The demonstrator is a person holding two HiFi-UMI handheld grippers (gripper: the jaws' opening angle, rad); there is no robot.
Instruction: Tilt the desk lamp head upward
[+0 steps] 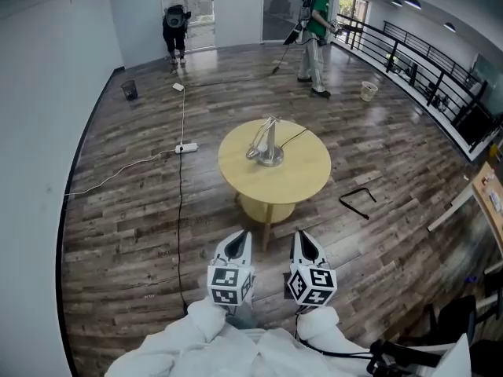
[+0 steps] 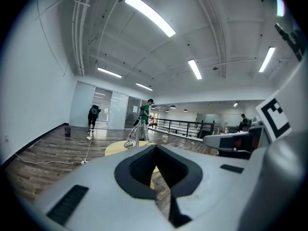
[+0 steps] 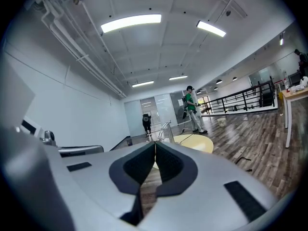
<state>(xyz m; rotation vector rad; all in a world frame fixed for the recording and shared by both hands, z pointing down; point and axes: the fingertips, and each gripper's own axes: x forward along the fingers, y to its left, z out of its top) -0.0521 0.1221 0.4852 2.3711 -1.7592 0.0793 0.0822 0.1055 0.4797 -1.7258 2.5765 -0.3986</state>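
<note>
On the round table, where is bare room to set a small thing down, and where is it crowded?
Bare: the near strip of the round table, between the desk lamp and the front rim, and the right side. Crowded: the middle, where the lamp stands, and the far right, which its cord crosses.

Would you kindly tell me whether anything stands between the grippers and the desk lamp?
Nothing visible does. Only open floor and the near side of the round table lie between the left gripper, the right gripper and the desk lamp; the black cable runs off to the left.
</note>
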